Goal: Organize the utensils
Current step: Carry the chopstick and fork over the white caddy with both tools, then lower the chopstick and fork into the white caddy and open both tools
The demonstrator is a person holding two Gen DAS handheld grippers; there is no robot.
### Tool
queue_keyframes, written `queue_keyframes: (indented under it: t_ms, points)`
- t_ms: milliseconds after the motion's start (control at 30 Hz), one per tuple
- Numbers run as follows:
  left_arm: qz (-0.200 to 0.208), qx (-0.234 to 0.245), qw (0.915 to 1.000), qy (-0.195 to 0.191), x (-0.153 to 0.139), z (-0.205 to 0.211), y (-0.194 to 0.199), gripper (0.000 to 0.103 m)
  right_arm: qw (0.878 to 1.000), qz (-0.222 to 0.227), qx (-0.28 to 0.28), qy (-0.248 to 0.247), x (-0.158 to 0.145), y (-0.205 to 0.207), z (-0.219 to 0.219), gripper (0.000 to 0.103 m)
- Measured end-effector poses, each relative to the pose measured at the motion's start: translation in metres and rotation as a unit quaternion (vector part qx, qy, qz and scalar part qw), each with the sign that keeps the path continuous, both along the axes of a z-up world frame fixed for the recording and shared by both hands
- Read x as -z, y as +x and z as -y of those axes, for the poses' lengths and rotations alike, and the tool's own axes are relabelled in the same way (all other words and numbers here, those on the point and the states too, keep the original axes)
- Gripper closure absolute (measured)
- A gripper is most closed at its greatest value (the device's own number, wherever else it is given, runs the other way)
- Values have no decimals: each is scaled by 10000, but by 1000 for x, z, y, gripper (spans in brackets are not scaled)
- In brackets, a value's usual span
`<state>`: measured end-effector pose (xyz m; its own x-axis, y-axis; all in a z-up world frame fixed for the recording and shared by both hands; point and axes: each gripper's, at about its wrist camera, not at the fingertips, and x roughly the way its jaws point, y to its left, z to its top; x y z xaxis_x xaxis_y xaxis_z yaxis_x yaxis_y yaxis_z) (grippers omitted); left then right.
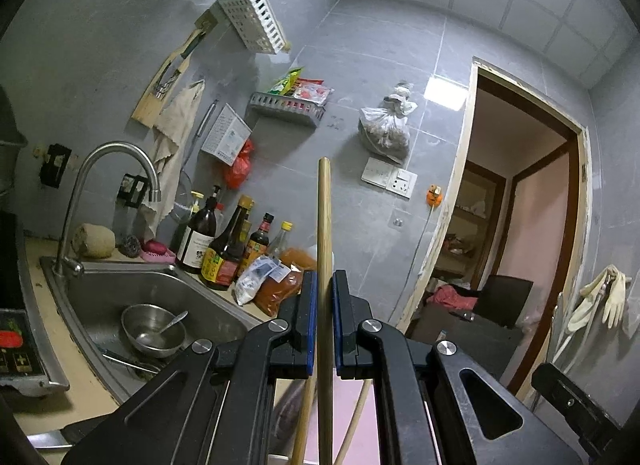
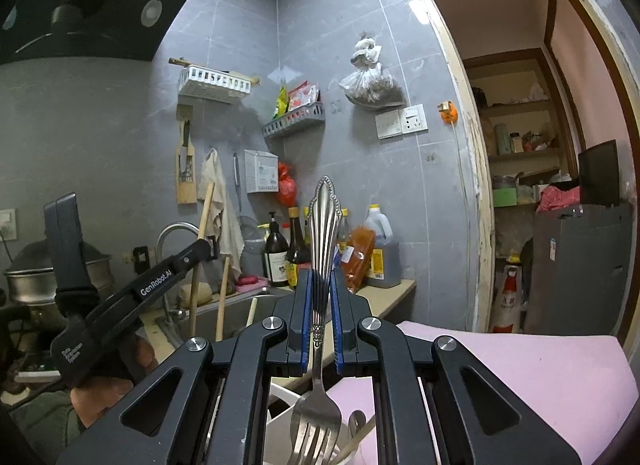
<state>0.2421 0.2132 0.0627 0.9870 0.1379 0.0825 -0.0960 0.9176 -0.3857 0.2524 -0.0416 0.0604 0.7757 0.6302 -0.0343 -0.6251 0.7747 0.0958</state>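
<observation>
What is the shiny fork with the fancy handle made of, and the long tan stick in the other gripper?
The shiny fork with the ribbed, fancy handle, clamped in the right gripper, looks like polished metal, probably stainless steel: it is silvery and mirrors the light. The long tan stick, clamped in the left gripper, looks like bare wood or bamboo: matte, pale brown, no shine. Likely a chopstick.

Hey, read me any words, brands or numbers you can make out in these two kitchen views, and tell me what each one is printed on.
"GenRobot.AI": on the arm of the left tool, seen from the right wrist view.
Small white print on that tool's handle: too blurred to read.
Bottle labels by the sink: too small to read.
White packet on the wall: print unreadable.
</observation>
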Motion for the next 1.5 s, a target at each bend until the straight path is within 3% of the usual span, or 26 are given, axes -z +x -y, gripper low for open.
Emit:
queue_keyframes:
  t_ms: [133, 633, 900, 1133, 1300, 1500]
  points:
    - [48, -2, 9999, -101, -2, -4, -2, 98, 10000, -10, -9, 54, -3, 2, -1, 97]
    - [-141, -138, 9993, 306, 23, 26, -17, 98, 9996, -80, 39, -276, 19, -6, -8, 96]
    - [-585, 226, 9950, 783, 33, 46, -32, 98, 9996, -90, 60, -266, 21, -14, -4, 95]
    - [-749, 409, 9943, 636, 41, 43, -37, 98, 9998, -190, 33, -106, 22, -10, 0, 95]
    - [-866, 488, 9922, 753, 47, 51, -39, 97, 9998, -216, 9, -36, 24, -6, -3, 96]
    - [-1010, 716, 9897, 723, 50, 52, -38, 97, 9995, -243, 52, -180, 28, -9, -6, 96]
